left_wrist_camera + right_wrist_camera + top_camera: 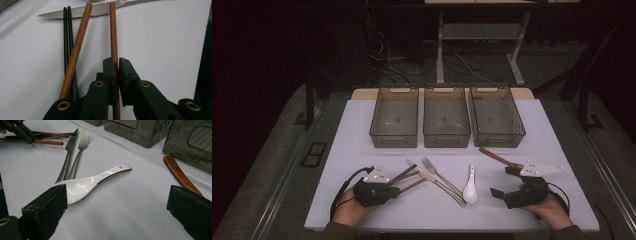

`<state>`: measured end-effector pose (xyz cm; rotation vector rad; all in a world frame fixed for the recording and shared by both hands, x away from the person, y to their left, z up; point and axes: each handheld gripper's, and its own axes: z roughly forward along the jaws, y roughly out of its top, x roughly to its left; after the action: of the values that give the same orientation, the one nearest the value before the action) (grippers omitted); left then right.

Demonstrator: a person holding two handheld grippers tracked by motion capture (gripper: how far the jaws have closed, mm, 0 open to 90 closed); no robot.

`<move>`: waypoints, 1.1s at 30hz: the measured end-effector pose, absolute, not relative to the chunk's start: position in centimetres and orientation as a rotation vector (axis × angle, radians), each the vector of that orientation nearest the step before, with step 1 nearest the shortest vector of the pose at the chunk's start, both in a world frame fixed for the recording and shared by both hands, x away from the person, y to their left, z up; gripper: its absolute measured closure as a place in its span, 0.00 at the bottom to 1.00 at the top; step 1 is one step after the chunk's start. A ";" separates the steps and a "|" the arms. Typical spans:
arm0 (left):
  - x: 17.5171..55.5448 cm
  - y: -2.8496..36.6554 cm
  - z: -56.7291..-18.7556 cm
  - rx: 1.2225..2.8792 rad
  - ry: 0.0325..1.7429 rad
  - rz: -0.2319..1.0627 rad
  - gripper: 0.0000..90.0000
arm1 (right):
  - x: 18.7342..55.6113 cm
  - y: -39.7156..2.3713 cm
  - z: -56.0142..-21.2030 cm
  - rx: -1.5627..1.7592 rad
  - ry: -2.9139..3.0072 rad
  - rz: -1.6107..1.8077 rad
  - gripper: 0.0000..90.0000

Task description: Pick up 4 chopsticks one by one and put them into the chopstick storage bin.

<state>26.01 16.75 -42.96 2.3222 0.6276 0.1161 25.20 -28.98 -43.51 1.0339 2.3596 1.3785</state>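
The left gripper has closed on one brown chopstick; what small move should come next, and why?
Probably a short, straight lift. The left gripper has its fingers shut on one brown chopstick, while the second brown chopstick and the black pair lie close beside it, near the knife. Rising clear first should avoid dragging them along.

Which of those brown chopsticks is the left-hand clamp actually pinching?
The straight-lying brown chopstick: it runs right between the left gripper jaws, which press on it. The other brown chopstick lies slanted and free beside the black chopsticks.
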 end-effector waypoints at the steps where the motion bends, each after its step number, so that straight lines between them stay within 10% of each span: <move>1: 26.1 16.6 -42.7 2.324 0.618 0.124 0.93 | 25.2 -29.0 -43.5 1.034 2.360 1.379 0.03; 33: 29.0 16.3 -40.7 2.241 0.677 0.123 0.93 | 25.1 -29.0 -43.5 1.033 2.358 1.386 0.03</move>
<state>29.03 16.33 -40.68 2.2412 0.6769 0.1227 25.13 -28.97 -43.54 1.0329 2.3576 1.3856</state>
